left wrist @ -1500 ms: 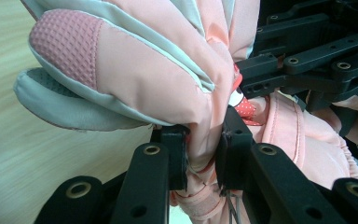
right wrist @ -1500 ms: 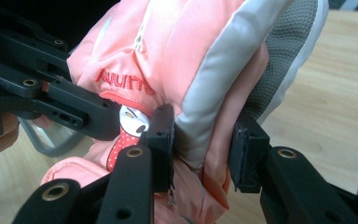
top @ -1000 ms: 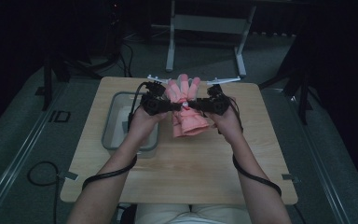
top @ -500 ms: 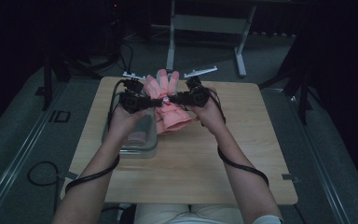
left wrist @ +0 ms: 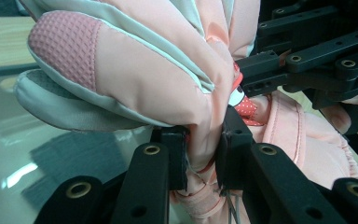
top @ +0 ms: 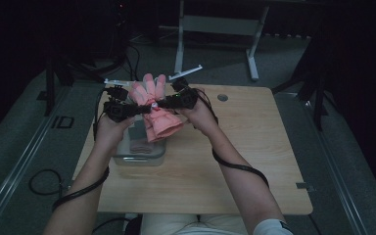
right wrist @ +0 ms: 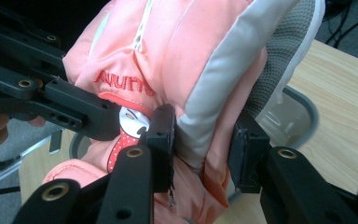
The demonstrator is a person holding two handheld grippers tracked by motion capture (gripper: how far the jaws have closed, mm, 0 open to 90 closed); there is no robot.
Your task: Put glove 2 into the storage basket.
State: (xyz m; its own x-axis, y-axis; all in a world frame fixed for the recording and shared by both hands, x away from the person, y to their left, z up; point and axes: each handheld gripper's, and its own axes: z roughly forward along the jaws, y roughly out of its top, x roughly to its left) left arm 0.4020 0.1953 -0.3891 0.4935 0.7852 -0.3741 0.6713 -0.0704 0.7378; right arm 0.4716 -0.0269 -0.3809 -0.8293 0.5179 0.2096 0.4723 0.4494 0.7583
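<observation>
Both grippers are clamped on the pink glove (top: 155, 110), held in the air over the near-right part of the clear container (top: 139, 152) at the left side of the table (top: 225, 171). Left gripper (top: 136, 108) has its jaws pinched tight on a fold of fabric near the glove's middle; right gripper (top: 162, 104) grips the same glove from the opposite side, jaws set a bit wider around a thicker bunch of padding. Glove fingers point up and away from the container, cuff hangs down toward it without touching, as far as I can tell. Something pinkish already lies inside the container, too dim to identify. My read: pick-up is done, carry is about done, glove is roughly over the target. Left to do: lower it into the container, release both grips, pull the hands clear.
</observation>
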